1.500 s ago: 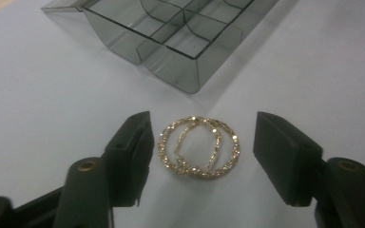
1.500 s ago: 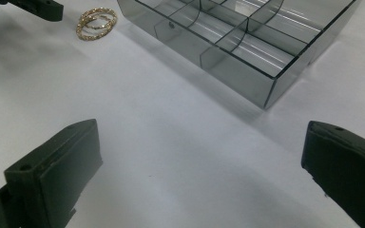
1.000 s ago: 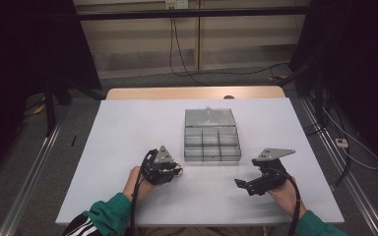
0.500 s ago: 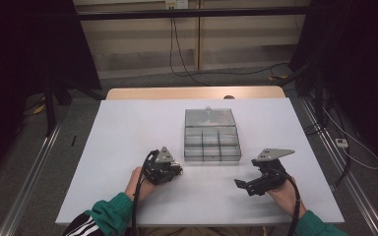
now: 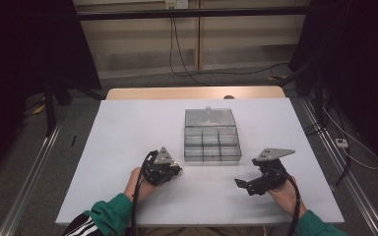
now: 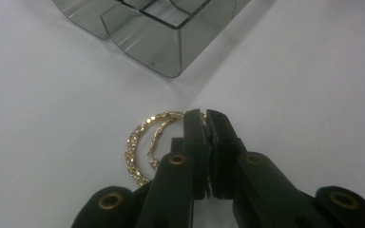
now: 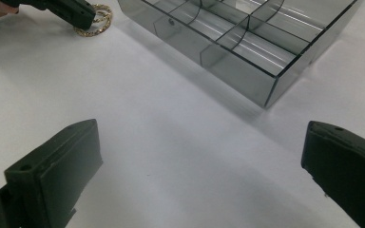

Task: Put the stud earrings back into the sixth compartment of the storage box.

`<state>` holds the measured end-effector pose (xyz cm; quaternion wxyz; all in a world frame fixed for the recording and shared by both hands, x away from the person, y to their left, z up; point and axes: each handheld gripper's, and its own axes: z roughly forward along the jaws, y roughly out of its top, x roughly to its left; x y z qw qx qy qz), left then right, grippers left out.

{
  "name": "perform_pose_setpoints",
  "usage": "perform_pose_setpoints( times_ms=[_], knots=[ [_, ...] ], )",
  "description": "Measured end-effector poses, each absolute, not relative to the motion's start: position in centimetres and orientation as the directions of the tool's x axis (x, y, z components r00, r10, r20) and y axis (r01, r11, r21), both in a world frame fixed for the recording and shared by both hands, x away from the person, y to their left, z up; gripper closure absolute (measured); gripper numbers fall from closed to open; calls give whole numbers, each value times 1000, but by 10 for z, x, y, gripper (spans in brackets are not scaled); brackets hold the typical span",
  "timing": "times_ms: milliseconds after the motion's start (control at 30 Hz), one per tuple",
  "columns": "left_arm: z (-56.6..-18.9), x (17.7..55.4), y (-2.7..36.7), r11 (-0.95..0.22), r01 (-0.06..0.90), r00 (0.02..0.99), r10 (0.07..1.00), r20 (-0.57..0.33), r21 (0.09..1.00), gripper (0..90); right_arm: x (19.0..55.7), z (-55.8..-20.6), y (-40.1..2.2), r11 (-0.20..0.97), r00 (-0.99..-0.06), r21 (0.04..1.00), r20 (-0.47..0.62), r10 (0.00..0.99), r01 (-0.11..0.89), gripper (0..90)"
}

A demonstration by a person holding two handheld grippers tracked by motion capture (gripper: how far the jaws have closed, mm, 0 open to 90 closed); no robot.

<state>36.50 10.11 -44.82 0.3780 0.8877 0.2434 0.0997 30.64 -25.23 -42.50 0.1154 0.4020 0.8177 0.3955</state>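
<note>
Left gripper (image 6: 204, 114) sat near the front edge of the white table (image 5: 128, 128), left of centre, just off the front-left corner of the clear compartment box (image 5: 211, 135). Its jaws had just been closing and stood pressed together on the rim of a gold chain bracelet (image 6: 138, 142); the bracelet passed between the tips. Most of the loop lay flat on the table to the left of the jaws in the left gripper view. A second, thinner gold strand lay inside the loop; couldn't tell if it was a separate piece. Bracelet was outside the box, near its corner, not touching it.

Right gripper (image 7: 199, 156) was held above the table near the front edge, right of centre, off the box's front-right corner. Jaws were wide apart, nothing between them. The right gripper view also caught the left gripper's tip on the bracelet, far side of the box front.
</note>
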Motion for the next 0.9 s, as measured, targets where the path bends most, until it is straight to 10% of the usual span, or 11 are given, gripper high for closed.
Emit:
perform_pose_setpoints(
  times_ms=[900],
  knots=[
    [-425, 357, 105, -565, 307, 861, 508, 29, 766, 886, 306, -424, -253, 363, -650, 745, 123, 750, 560, 0]
  ],
)
